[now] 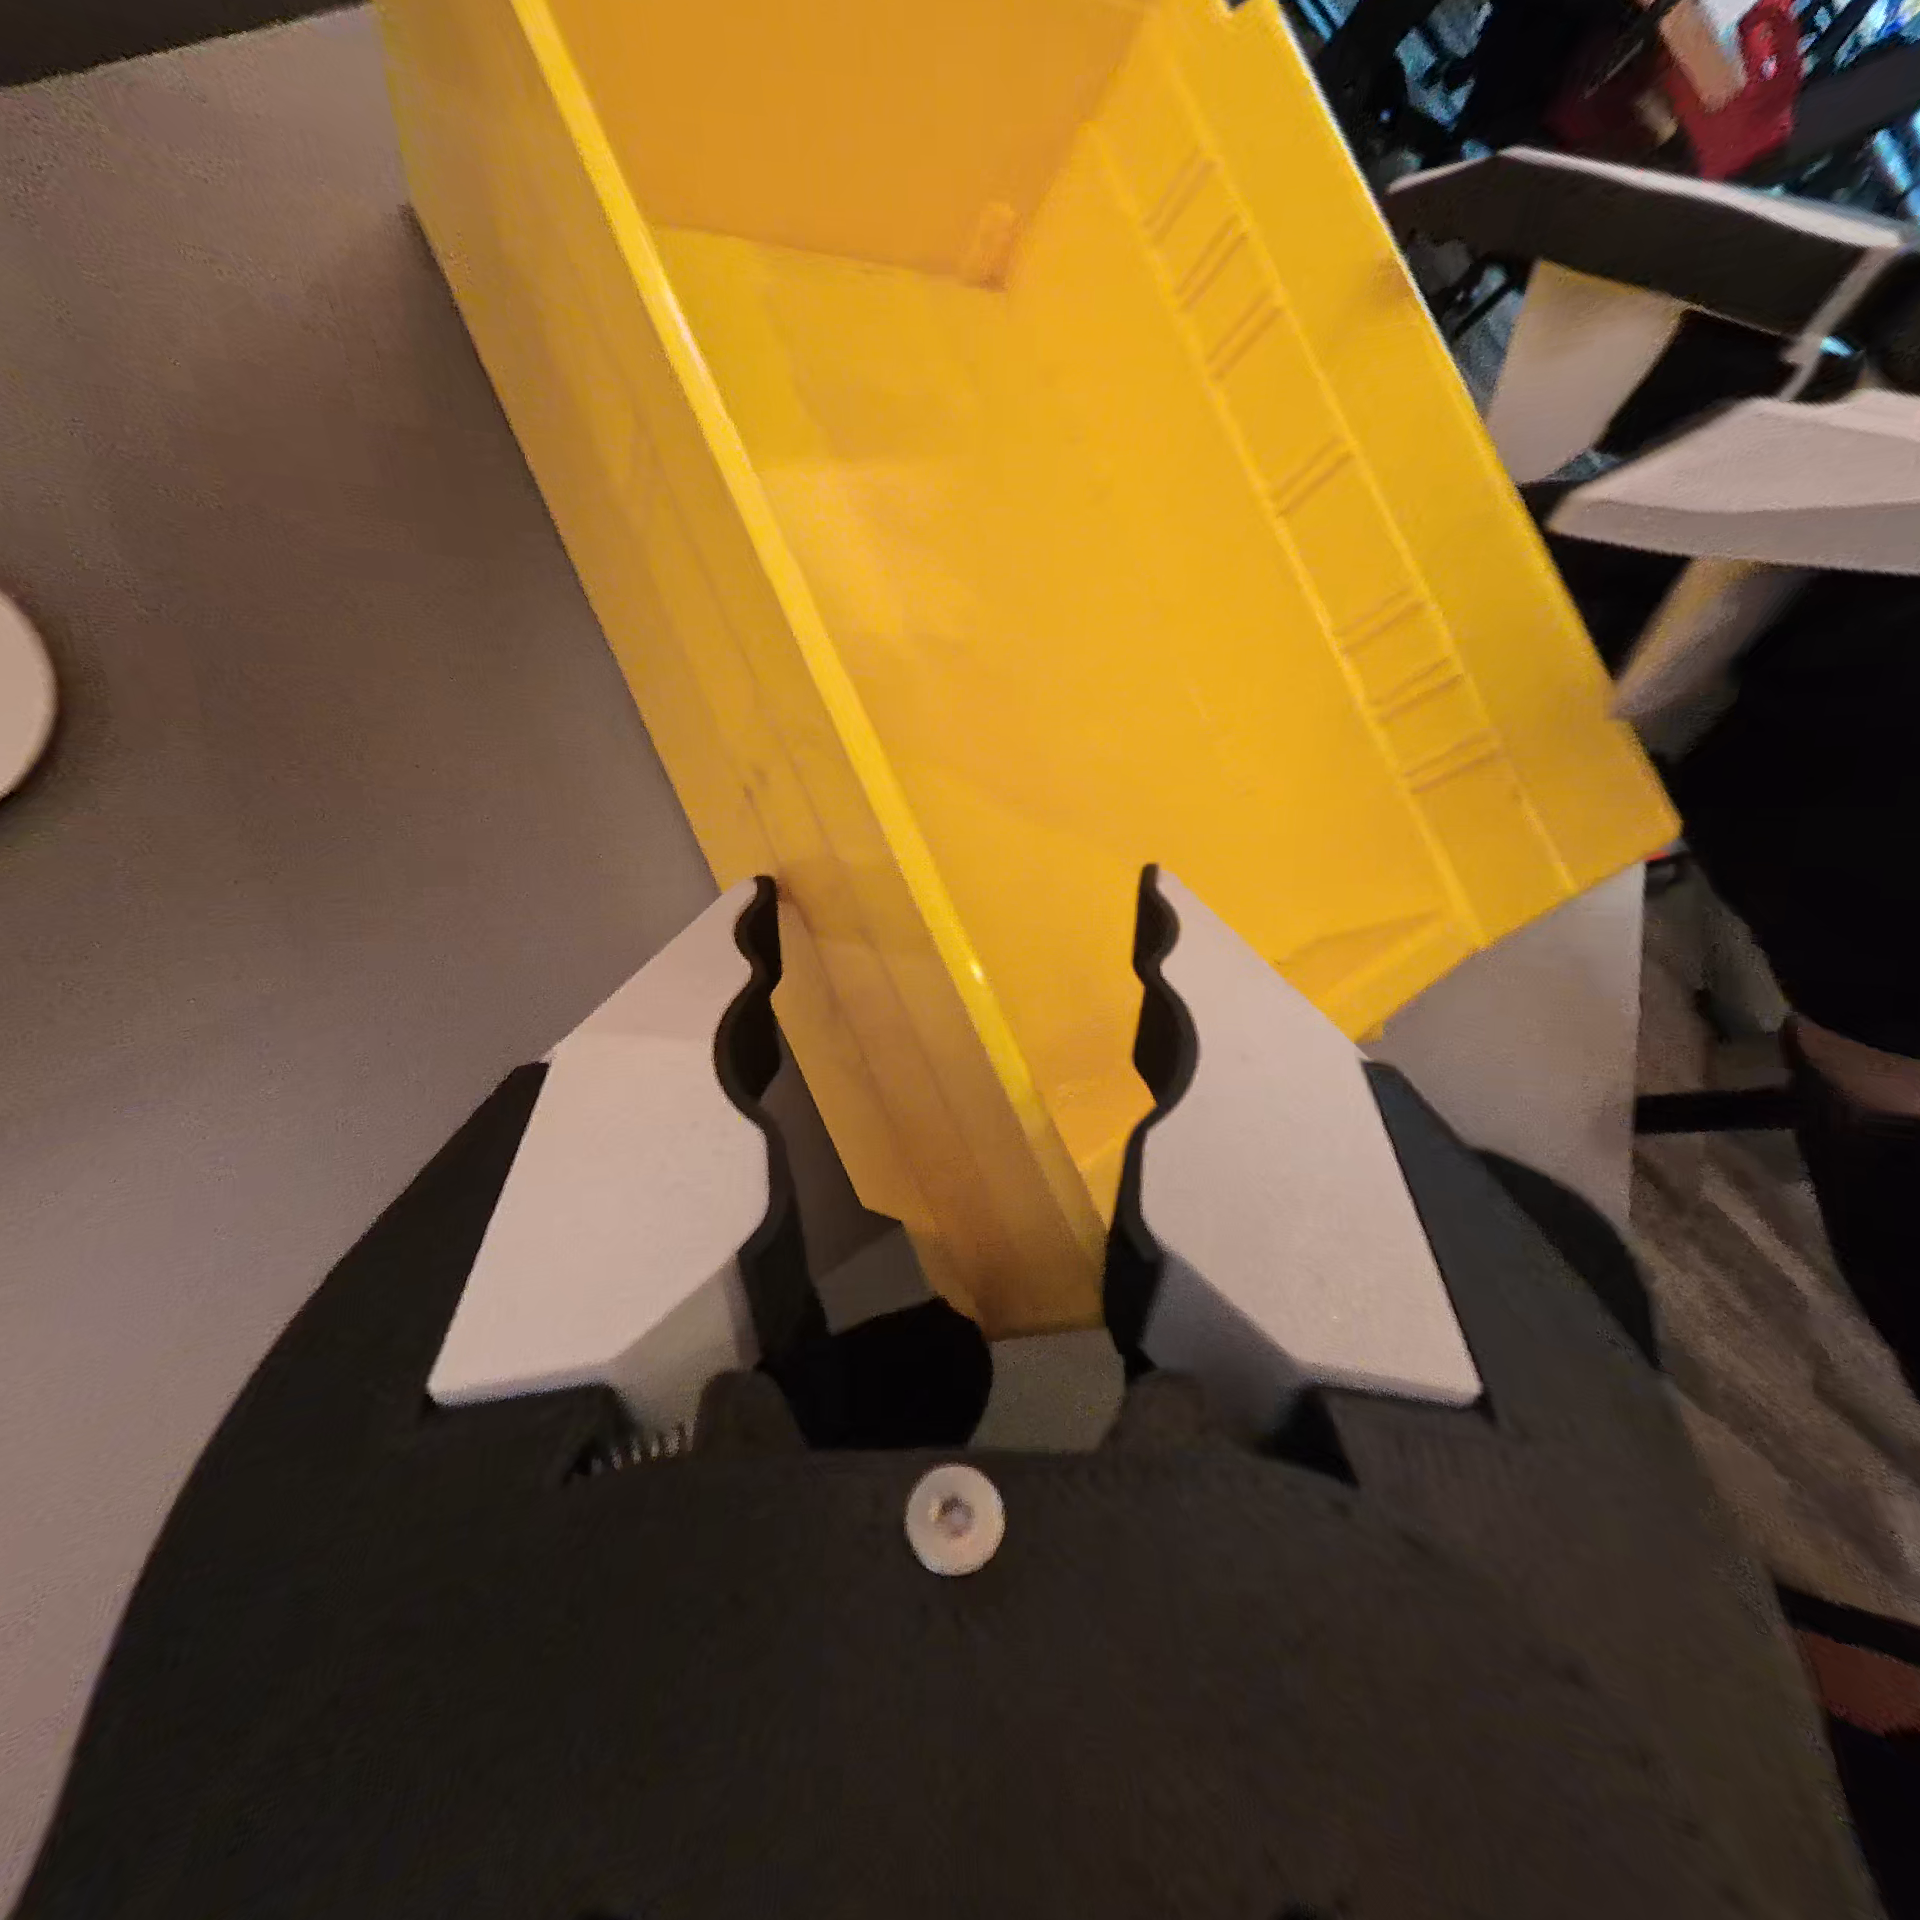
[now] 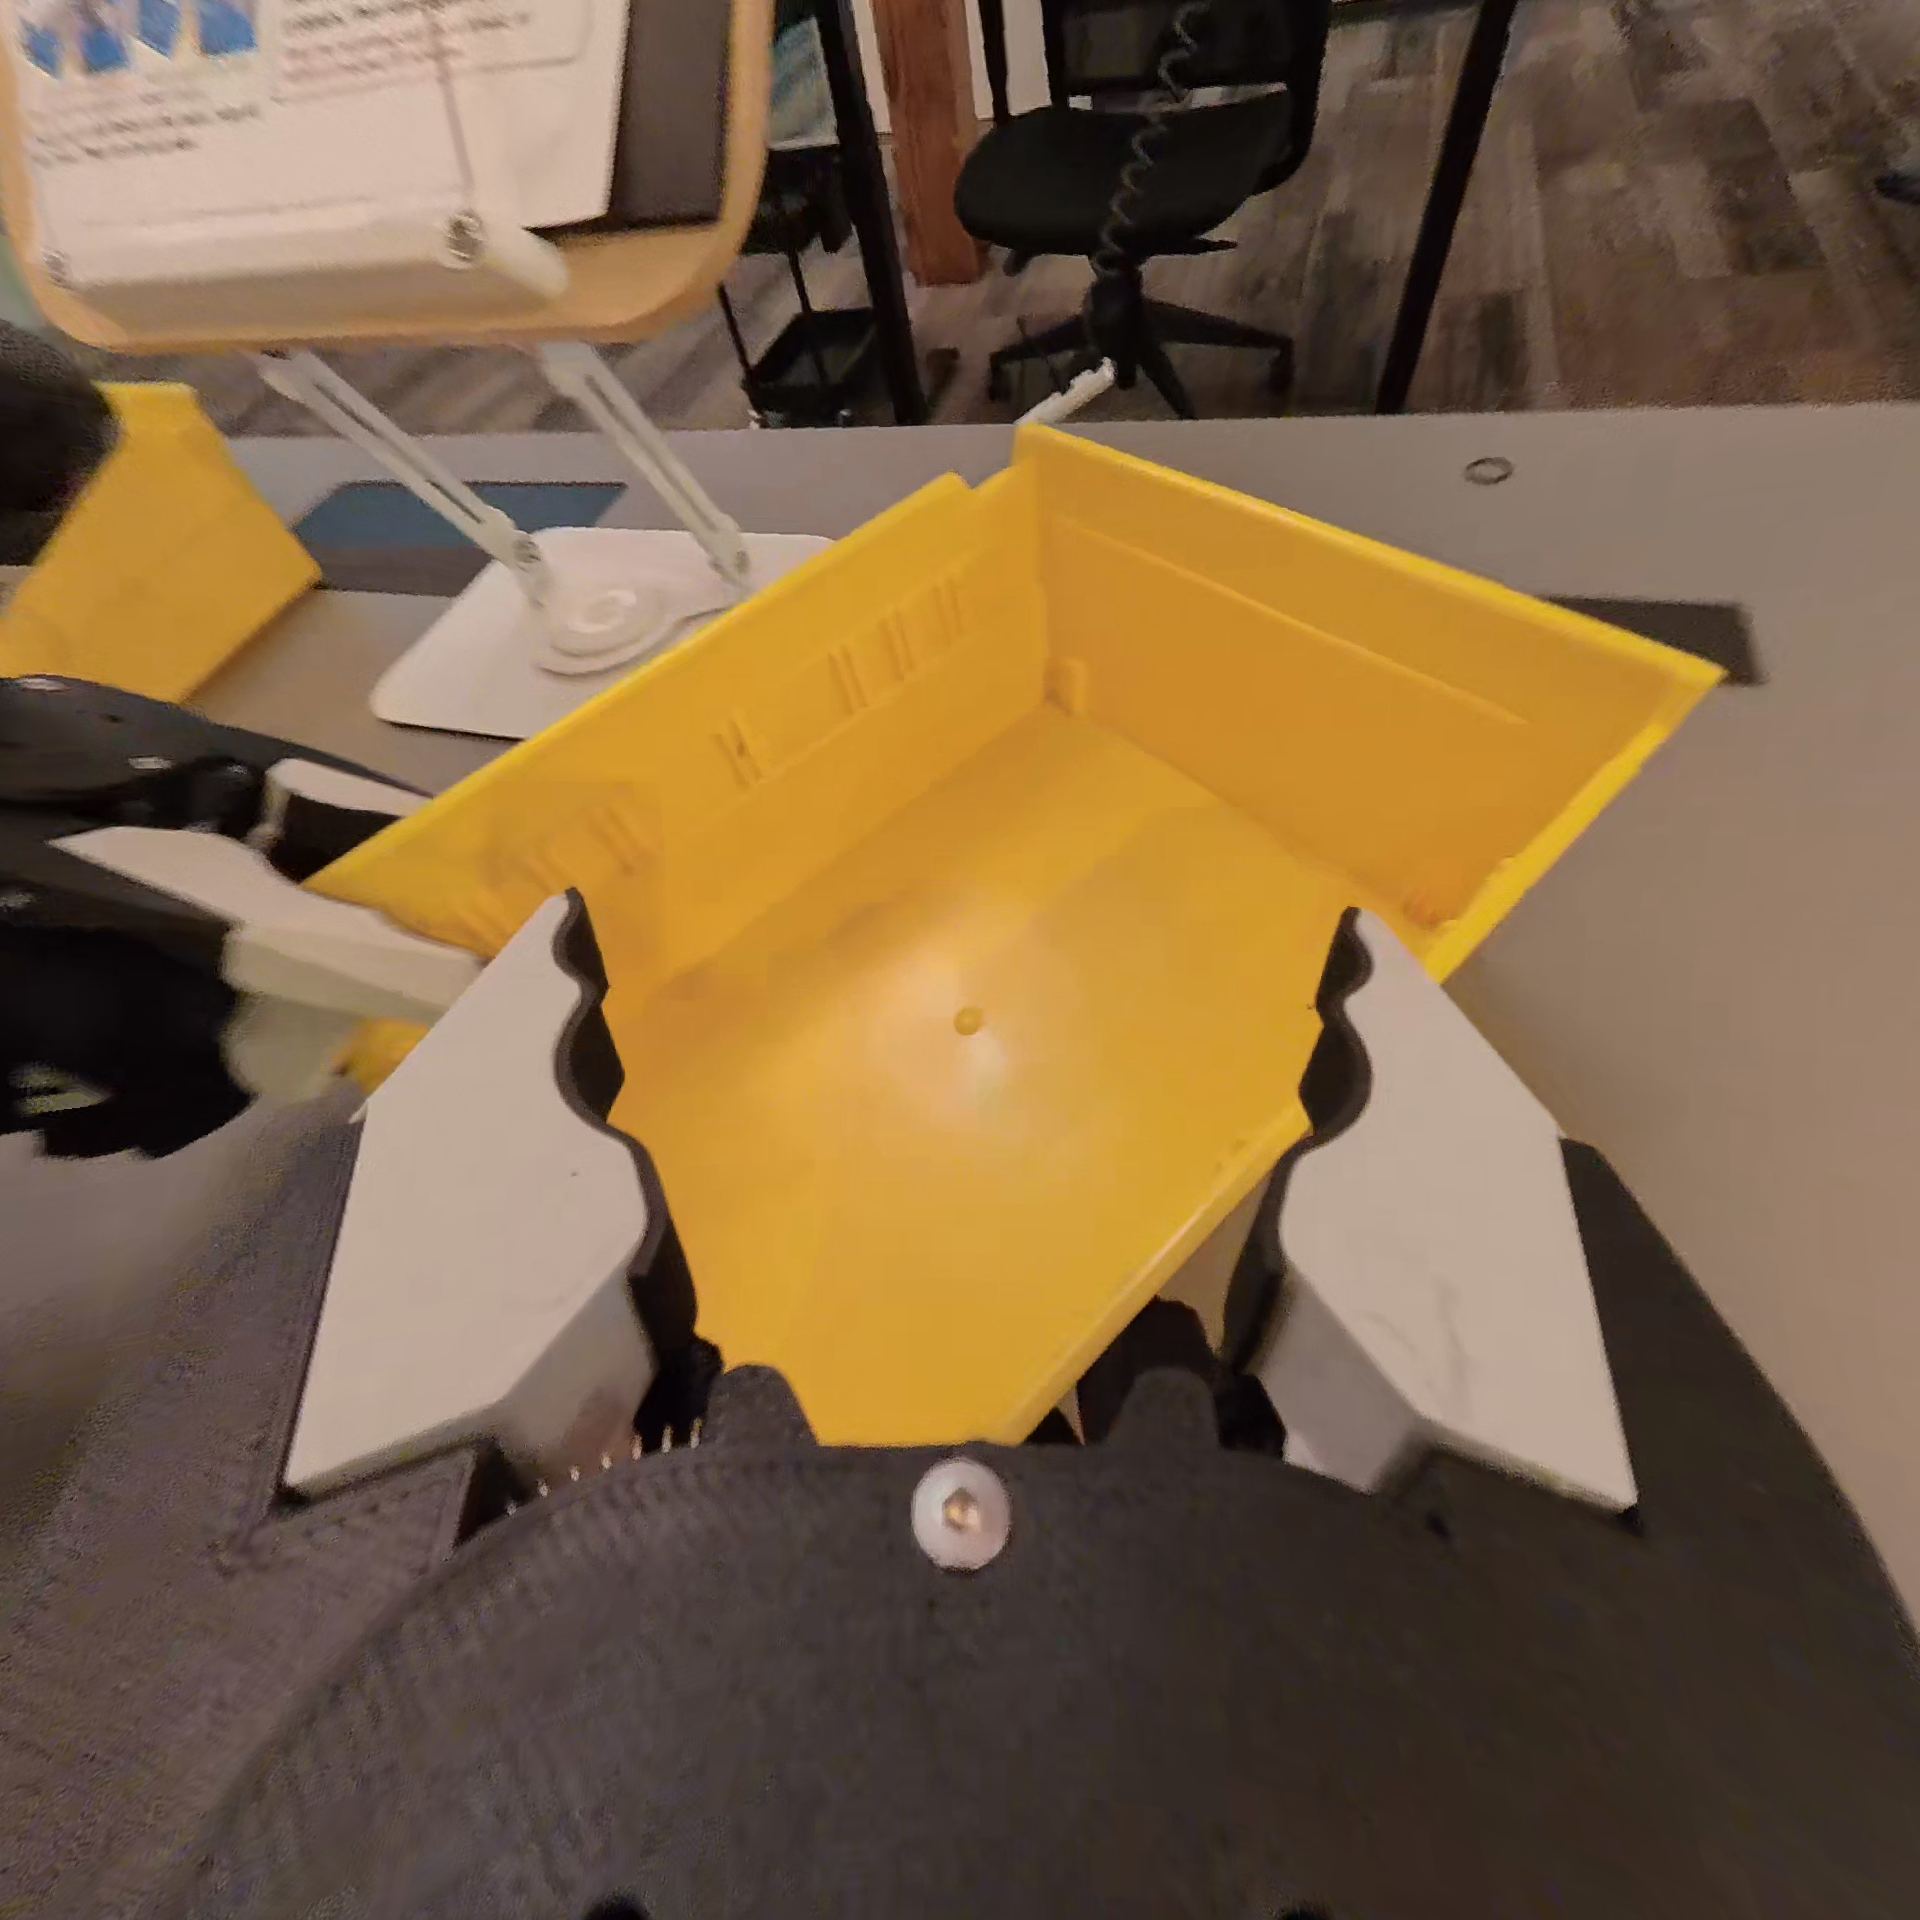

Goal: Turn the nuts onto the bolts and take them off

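bin (image 2: pixel 1039 831) on table (image 2: pixel 1714 935), seemingly before stand (image 2: pixel 540 644).

We see no nuts or bolts in either view; the one task-related thing is a yellow plastic bin (image 2: pixel 1039 1091) on the grey table (image 2: pixel 1766 935), open at the near end, with ribbed side walls and a small raised nub (image 2: pixel 967 1020) on its bare floor

Yellow bin glowing against a grey bench

The bin (image 2: pixel 1039 1091) is showing plain bright yellow; the bench (image 2: pixel 1714 935) is looking flat grey; the fingers (image 2: pixel 478 1195) are appearing pale grey with black pads on black, ridged bodies; the stand (image 2: pixel 499 644) is showing white.
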`<state>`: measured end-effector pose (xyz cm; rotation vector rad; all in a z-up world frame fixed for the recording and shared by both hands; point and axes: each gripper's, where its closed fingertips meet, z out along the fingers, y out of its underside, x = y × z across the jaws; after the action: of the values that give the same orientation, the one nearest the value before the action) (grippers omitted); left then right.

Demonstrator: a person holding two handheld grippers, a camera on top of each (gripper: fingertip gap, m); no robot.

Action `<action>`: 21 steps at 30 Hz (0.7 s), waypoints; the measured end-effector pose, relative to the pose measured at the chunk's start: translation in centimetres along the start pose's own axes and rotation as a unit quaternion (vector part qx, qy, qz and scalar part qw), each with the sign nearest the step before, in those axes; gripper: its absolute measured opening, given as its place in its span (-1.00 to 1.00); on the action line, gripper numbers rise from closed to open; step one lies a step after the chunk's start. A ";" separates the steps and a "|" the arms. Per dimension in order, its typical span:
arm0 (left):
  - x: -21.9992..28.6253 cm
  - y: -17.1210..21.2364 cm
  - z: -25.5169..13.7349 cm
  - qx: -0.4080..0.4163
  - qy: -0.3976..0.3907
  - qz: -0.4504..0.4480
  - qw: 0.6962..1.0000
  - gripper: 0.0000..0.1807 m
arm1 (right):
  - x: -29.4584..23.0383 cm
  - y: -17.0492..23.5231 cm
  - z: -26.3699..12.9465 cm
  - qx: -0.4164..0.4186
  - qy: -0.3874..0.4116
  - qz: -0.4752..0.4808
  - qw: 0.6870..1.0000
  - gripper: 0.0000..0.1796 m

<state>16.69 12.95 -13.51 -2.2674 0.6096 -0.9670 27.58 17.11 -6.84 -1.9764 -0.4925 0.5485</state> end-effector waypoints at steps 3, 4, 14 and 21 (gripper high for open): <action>1.8 -1.1 1.6 0.021 0.030 -0.040 0.999 -0.06 | 3.5 0.2 1.4 -0.033 0.033 -0.033 0.998 0.50; 2.2 -1.4 2.1 0.026 0.030 -0.046 0.998 -0.01 | 4.3 0.1 1.9 -0.043 0.035 -0.034 0.998 0.48; 3.2 -5.6 6.0 0.101 0.057 -0.116 0.986 0.21 | 12.3 -2.1 4.8 -0.067 0.053 -0.064 0.994 0.36; 2.9 -7.9 7.5 0.155 0.066 -0.166 0.972 0.24 | 15.8 -3.7 7.5 -0.063 0.059 -0.114 0.990 0.26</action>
<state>25.60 19.46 -10.99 -2.0677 0.1158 -1.2828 35.82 32.81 -9.29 -2.0251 -0.6822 0.2601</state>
